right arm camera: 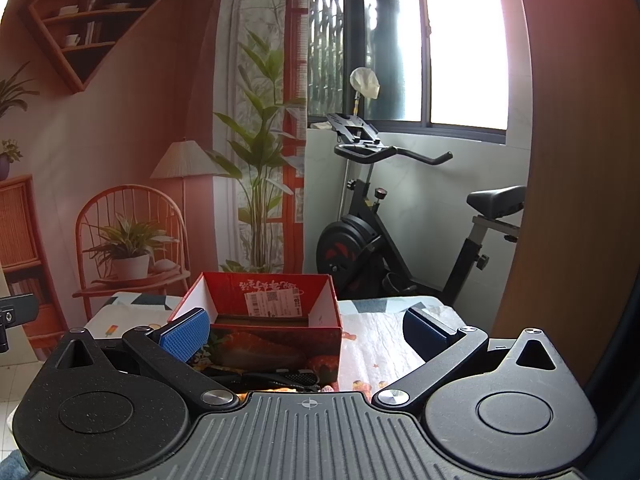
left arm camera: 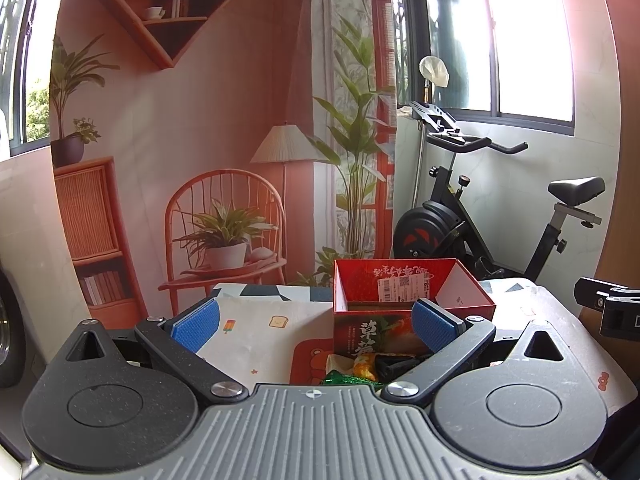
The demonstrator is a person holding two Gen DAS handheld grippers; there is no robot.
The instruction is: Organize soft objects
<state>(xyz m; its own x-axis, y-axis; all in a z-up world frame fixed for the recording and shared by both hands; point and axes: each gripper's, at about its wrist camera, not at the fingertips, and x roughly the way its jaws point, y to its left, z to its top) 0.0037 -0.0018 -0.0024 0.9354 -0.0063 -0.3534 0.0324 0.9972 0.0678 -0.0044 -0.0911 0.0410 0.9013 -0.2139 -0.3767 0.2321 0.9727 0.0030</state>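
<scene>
Daylight is pouring in through the window (left arm camera: 532, 36) on the right, blowing the panes out to plain white in both views and spreading a hazy glare over the nearby wall. A reddish tint is washing over the backdrop (left arm camera: 224, 120). Fisheye distortion is bending the edges, and the dark gripper bodies below are sitting in dim shade.

A cloth-covered table (left arm camera: 260, 320) bears an open red box (left arm camera: 400, 300) and small packets (left arm camera: 366, 366).
</scene>
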